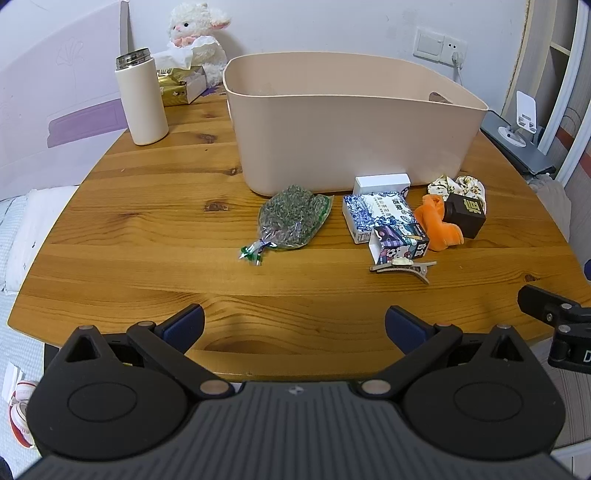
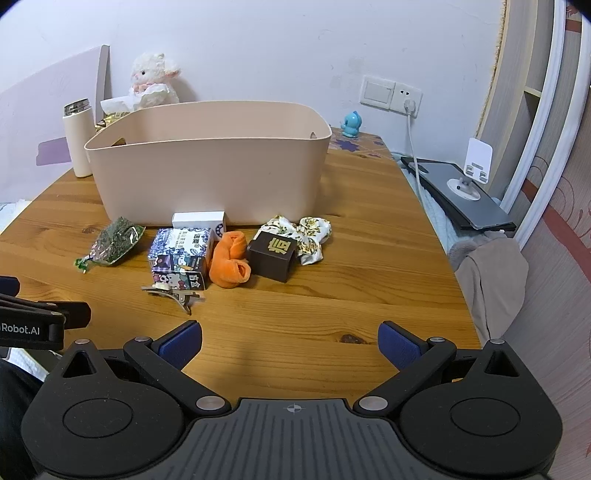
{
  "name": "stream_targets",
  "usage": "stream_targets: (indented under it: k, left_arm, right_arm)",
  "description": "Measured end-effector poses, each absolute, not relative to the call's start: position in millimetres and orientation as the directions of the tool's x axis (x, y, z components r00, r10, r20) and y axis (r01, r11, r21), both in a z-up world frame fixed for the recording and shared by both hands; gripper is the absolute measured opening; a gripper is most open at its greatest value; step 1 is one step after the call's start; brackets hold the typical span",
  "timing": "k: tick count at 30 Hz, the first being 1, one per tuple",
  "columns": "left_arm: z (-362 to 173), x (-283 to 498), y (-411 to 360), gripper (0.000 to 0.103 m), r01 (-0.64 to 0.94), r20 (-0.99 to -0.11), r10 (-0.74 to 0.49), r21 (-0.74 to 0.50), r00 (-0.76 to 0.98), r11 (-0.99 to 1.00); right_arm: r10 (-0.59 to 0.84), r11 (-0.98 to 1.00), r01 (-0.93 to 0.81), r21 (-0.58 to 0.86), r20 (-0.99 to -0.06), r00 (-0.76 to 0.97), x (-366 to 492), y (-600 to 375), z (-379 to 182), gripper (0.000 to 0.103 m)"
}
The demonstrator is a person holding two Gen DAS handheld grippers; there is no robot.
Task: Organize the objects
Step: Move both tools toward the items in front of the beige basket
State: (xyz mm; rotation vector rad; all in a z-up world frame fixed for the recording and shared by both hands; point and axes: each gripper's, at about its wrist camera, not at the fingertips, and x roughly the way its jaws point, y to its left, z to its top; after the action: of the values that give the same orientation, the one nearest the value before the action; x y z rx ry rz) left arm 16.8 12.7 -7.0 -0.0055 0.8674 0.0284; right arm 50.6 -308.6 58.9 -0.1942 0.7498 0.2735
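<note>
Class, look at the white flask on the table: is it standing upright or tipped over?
Upright. The white flask stands on its base on the table, steel top uppermost, left of the bin.

A home bedroom — a bed (image 1: 22, 236) lies at nine o'clock of the wooden bench (image 1: 147, 229). A plush lamb (image 1: 197, 33) sits against the wall at eleven o'clock — a wall socket (image 2: 391, 94) at one.

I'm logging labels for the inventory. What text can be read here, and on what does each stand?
"Robot.AI": side of the left claw.
"福", gold: the dark brown box.
"盲盒": the cartoon box.
The blue-and-white box has printed characters, too blurred to read.
"D": on the right claw, the rest cut off.
</note>
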Motion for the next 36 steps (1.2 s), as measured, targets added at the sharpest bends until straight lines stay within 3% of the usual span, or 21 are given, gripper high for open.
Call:
stream_targets:
  k: [24, 36]
  left_arm:
    - [-29.0, 50.4, 28.8, 0.103, -0.055, -0.773, 0.057, 0.029, 0.632, 0.998]
    - [-45.2, 84.5, 36.3, 0.103, -0.029, -0.767, 0.047, 0.037, 0.640, 0.999]
  right_arm:
    - [0.184, 0.951, -0.306, -0.048, -0.709, 0.681, 84.3, -301.5, 40.5, 0.102]
    - [0.198, 0.962, -0.272, 0.002, -0.689, 0.697, 126.6, -296.1, 26.6, 0.096]
